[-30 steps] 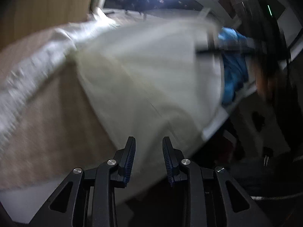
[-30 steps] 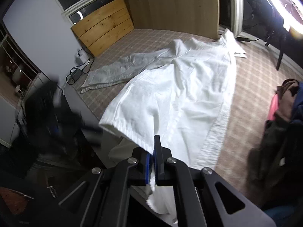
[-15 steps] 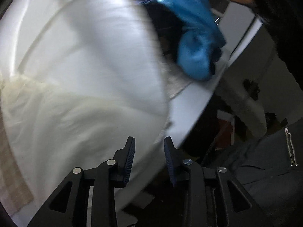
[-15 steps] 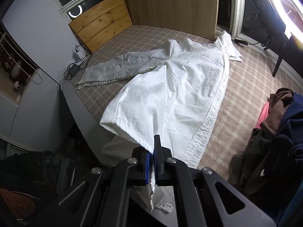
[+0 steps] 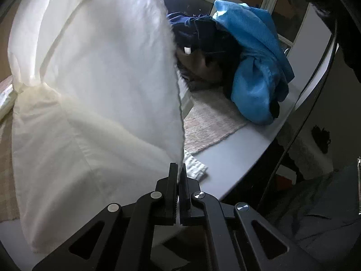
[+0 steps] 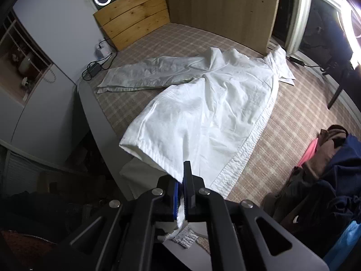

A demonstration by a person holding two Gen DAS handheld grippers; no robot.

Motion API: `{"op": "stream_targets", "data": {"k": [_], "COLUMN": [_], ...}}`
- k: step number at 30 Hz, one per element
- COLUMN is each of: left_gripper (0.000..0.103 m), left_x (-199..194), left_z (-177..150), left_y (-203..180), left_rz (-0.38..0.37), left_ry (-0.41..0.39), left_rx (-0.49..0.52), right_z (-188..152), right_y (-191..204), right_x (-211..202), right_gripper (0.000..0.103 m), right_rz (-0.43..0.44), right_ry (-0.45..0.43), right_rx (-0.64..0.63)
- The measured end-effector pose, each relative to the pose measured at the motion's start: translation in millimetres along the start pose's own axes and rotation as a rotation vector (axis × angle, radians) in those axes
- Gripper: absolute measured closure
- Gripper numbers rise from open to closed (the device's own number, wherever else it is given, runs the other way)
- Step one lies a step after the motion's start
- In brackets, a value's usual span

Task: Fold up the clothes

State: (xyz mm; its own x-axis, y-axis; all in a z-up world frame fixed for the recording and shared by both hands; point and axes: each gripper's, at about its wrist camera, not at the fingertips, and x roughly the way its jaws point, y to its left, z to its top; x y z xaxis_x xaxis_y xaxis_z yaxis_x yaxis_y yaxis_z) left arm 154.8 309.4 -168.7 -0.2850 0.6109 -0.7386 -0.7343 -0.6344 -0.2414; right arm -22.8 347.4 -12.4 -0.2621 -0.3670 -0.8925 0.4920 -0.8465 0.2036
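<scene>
**Both tongs pinched on the white shirt**

Right up close, the left tongs point(image 5: 178, 176) are squeezed tight on the shirt point(image 5: 94, 94), gripping a lower corner where the fabric narrows to a point. The cloth rises from that pinch as a broad, backlit sheet and fills the left half of the left view. Just beyond the tips, a small fold of hem rests on the grey worktop point(image 5: 239, 149). Further back there sits a blue garment point(image 5: 259, 72) draped over dark clothes point(image 5: 203, 45), on a pale checked cover point(image 5: 209, 122).

Over to the right view: the right tongs point(image 6: 183, 180) are clamped shut too, biting the near hem of the shirt point(image 6: 209, 108), with a bit of cloth poking out behind the blue pads. From there the shirt runs away flat across the checked cover point(image 6: 293, 122), front band along its right edge, one sleeve point(image 6: 149, 74) stretched out to the left, collar at the far end. At the right edge, a pile of clothes point(image 6: 325, 158) in brown, pink and navy. Beyond, wooden boards point(image 6: 133, 20) against the wall.
</scene>
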Motion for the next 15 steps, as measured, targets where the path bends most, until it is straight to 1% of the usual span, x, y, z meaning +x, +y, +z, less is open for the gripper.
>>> {"op": "stream_targets", "data": {"k": [1,4,6,8,10,12,15], "left_gripper": [0.103,0.101,0.1,0.1,0.092,0.088,0.088], "left_x": [-4.4,-0.2,6.6,-7.8,-36.9,-65.8,-102.1], "left_z": [0.0,-2.2,-10.7,-19.4,-24.8,-28.3,-40.4], "left_y": [-1.1,-3.7,0.2,6.7,21.7,49.7,96.2], "left_rz": [-0.016,-0.036,-0.046,-0.07,-0.04,0.009,0.092], "left_ry": [-0.008,0.01,0.087,0.084,0.034,0.01,-0.042], "left_rx": [-0.008,-0.03,-0.068,-0.087,-0.113,-0.183,-0.298], "right_z": [-0.6,-2.6,-3.8,-5.1,-8.1,-20.9,-40.2], "right_y": [0.5,2.0,3.1,4.1,5.1,6.5,8.6], "right_x": [1.8,7.2,10.9,14.5,18.3,22.8,29.7], "right_gripper": [0.1,0.1,0.1,0.1,0.1,0.1,0.1], "right_rz": [0.004,0.014,0.022,0.029,0.038,0.06,0.093], "right_ry": [0.001,0.004,0.007,0.009,0.011,0.016,0.024], "right_rx": [-0.004,-0.014,-0.021,-0.028,-0.03,-0.001,0.042]}}
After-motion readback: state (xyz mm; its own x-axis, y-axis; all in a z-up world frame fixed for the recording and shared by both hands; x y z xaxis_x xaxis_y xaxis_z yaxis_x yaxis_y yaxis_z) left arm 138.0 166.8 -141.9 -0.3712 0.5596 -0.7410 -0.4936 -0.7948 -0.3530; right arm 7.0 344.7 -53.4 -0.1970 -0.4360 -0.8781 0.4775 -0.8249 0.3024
